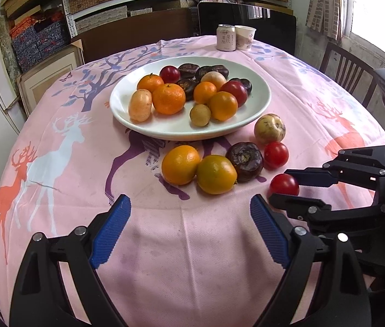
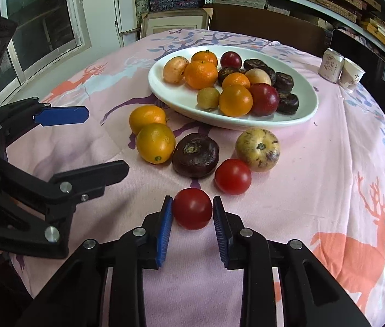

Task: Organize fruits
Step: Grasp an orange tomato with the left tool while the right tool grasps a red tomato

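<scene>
So the thing we're dealing with is the small red tomato [image 2: 192, 208], sitting on the pink-clothed counter [image 2: 315, 163] nearest us, a bit apart from the other loose fruit. It looks smooth, shiny and round, so we'd guess light but slippery and easy to bruise; best taken across its widest part with a gentle squeeze, not pinched near the top. The right hand-held gripper [image 2: 192, 212] has its blue pads on either side of it, right up against the skin, though we can't tell if it's actually squeezing yet. Just behind sit a second tomato [image 2: 232, 176], a dark purple fruit [image 2: 195, 154] and two oranges. The white plate [image 2: 305, 103] beyond is already piled up. The left hand-held gripper [image 1: 191, 227] hangs spread wide, holding nothing.
</scene>
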A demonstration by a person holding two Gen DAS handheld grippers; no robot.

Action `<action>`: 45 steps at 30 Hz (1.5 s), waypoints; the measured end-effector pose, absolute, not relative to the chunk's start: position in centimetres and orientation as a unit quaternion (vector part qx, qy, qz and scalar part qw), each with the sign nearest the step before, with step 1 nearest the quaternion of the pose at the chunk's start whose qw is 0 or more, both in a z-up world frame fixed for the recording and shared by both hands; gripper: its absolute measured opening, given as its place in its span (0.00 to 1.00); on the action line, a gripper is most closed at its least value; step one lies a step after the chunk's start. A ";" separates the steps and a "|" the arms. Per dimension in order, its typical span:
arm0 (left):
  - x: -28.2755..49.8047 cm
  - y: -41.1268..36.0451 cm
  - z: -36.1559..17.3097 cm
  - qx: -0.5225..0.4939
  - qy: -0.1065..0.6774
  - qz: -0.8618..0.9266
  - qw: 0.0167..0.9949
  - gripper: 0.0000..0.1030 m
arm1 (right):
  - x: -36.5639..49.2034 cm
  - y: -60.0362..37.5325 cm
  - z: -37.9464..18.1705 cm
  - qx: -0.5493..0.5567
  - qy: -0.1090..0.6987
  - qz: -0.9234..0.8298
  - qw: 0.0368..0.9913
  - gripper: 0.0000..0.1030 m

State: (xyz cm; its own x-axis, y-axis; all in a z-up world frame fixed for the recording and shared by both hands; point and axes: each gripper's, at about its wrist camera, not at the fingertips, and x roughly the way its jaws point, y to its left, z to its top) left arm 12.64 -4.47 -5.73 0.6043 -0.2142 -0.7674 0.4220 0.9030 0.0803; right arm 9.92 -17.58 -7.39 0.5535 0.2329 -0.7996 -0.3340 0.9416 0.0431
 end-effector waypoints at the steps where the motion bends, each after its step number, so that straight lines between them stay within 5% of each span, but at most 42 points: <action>1: 12.7 -4.5 -5.8 0.129 0.408 -0.177 0.886 0.84 | 10.0 -17.5 -7.5 -0.057 0.446 0.161 0.879 0.29; 9: 13.5 -6.0 -5.5 0.124 0.399 -0.173 0.892 0.84 | 7.6 -21.5 -6.2 -0.007 0.403 0.160 0.901 0.27; 14: 14.3 -8.1 -7.0 0.148 0.412 -0.157 0.885 0.73 | 7.3 -26.3 -7.0 0.054 0.409 0.139 0.900 0.27; 20: 15.3 -8.0 -7.7 0.135 0.427 -0.142 0.883 0.37 | 7.0 -26.9 -7.0 0.063 0.400 0.149 0.902 0.27; 45: 10.0 -4.1 -1.6 0.092 0.351 -0.190 0.912 0.36 | 5.5 -28.3 -5.0 0.076 0.365 0.142 0.917 0.27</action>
State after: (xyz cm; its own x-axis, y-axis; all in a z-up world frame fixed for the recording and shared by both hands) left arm 10.04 -4.15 -1.62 0.6815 -0.2818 -0.6754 0.4115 0.9107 0.0353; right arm 5.49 -28.35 -4.96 0.6933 0.3160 -0.6477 -0.2054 0.9481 0.2427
